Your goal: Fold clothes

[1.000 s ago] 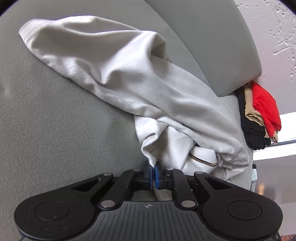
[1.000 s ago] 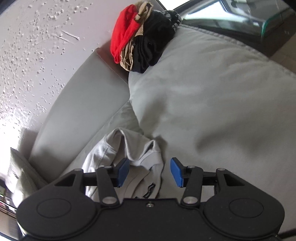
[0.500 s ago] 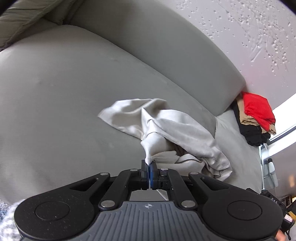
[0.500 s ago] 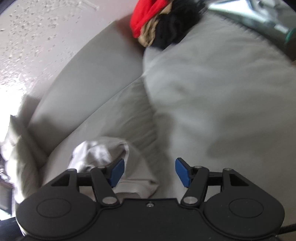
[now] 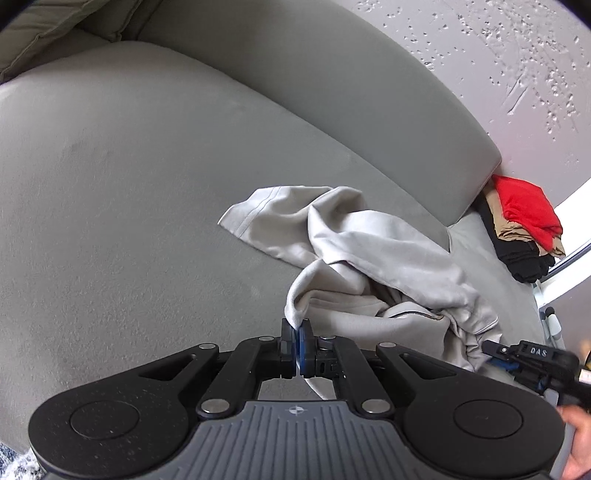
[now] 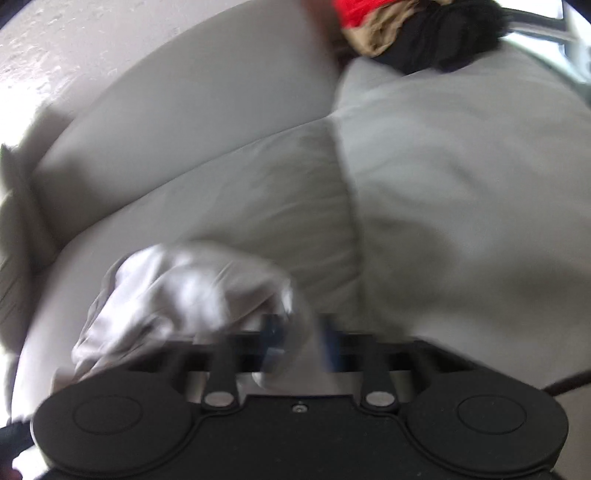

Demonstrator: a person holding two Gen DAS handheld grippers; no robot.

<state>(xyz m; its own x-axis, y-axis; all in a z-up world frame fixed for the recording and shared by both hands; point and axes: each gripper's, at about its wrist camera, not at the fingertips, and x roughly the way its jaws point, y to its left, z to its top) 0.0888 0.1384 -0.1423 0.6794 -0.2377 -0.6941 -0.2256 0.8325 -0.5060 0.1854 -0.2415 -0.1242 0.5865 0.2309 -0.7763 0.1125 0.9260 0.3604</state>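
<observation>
A crumpled light grey garment (image 5: pixel 369 266) lies on the grey sofa seat (image 5: pixel 129 221). My left gripper (image 5: pixel 296 347) is shut on a fold of the garment at its near edge. The right gripper shows at the right edge of the left wrist view (image 5: pixel 491 349), at the garment's right end. In the blurred right wrist view the garment (image 6: pixel 177 295) lies at lower left and its edge sits between the blue pads of my right gripper (image 6: pixel 301 341), which stand a little apart.
A stack of folded clothes, red on tan on black (image 5: pixel 524 229), sits at the sofa's far end by the wall; it also shows in the right wrist view (image 6: pixel 413 33). The sofa backrest (image 5: pixel 332 92) runs behind. A cushion (image 5: pixel 44 33) lies at top left.
My left gripper has pulled back with the garment, which now looks smaller and bunched. My right gripper has moved onto the garment's edge and its pads have drawn closer together.
</observation>
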